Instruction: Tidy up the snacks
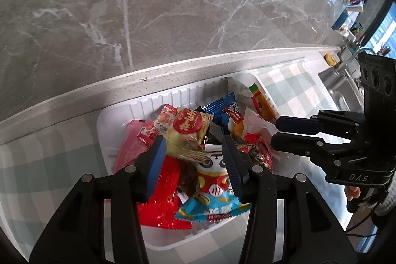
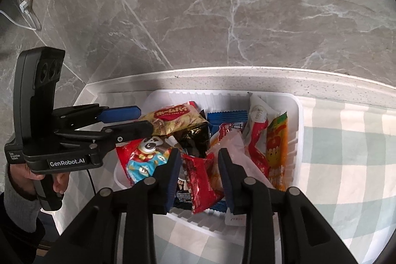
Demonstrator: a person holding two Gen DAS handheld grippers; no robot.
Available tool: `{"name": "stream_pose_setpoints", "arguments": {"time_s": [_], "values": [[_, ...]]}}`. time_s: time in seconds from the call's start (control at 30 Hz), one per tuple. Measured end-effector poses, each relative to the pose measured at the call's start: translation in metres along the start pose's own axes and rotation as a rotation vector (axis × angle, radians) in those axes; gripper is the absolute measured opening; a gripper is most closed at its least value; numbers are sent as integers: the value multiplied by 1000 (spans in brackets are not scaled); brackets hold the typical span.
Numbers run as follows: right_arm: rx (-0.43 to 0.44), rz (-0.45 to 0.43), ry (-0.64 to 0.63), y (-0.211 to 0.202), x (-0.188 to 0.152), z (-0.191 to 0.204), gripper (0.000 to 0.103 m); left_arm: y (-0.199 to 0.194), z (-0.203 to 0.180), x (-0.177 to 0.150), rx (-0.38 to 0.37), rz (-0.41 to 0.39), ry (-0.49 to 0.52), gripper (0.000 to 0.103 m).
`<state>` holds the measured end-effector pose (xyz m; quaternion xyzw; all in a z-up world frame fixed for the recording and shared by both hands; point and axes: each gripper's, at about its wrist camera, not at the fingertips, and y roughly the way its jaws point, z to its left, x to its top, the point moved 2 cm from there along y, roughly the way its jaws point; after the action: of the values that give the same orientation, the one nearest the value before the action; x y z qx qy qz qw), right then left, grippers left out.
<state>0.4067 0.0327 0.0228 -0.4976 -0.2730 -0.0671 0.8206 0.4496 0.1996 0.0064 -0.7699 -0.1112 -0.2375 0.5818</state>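
Note:
A white ribbed tray point(image 1: 173, 97) point(image 2: 295, 115) holds several snack packets. My left gripper point(image 1: 193, 147) is open above its left half, with a gold and red pie packet point(image 1: 190, 130) point(image 2: 178, 119) between the fingertips, not clamped. Below lie a panda packet point(image 1: 214, 186) point(image 2: 142, 156), a red ribbed pack point(image 1: 165, 192) and a pink pack point(image 1: 131, 147). My right gripper point(image 2: 199, 160) is open over a small red packet point(image 2: 201, 177) and a pale pink wrapper point(image 2: 234, 147). It also shows from the side in the left wrist view point(image 1: 274, 131). A blue roll cake packet point(image 1: 227, 110) point(image 2: 226, 119) and an orange packet point(image 2: 278, 147) lie at the right.
The tray sits on a green and white checked cloth point(image 2: 346, 165) against a speckled counter ledge point(image 1: 173, 68) and a marble wall. A steel sink point(image 1: 339, 85) is to the right. A wall socket with a cable point(image 2: 26, 4) is at the far left.

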Motion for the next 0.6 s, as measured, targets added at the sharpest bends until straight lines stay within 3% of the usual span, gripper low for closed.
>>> {"name": "stream_pose_setpoints", "arguments": {"time_s": [0.2,0.27,0.4,0.47,0.6], "values": [[3,-29,2,-17,-6,6,40,-26,-1,-8,4,-43,-21,50],[6,-36,3,-23,-9,7,42,-35,-3,-12,6,-55,-28,59],[1,-56,-2,-37,-15,14,50,-52,-7,-24,-1,-83,-56,63],[-7,-73,-7,-47,-20,19,59,-60,-9,-31,-2,-97,-74,75],[-37,-115,-18,-67,-31,26,75,-76,-14,-51,-18,-122,-115,87]]}}
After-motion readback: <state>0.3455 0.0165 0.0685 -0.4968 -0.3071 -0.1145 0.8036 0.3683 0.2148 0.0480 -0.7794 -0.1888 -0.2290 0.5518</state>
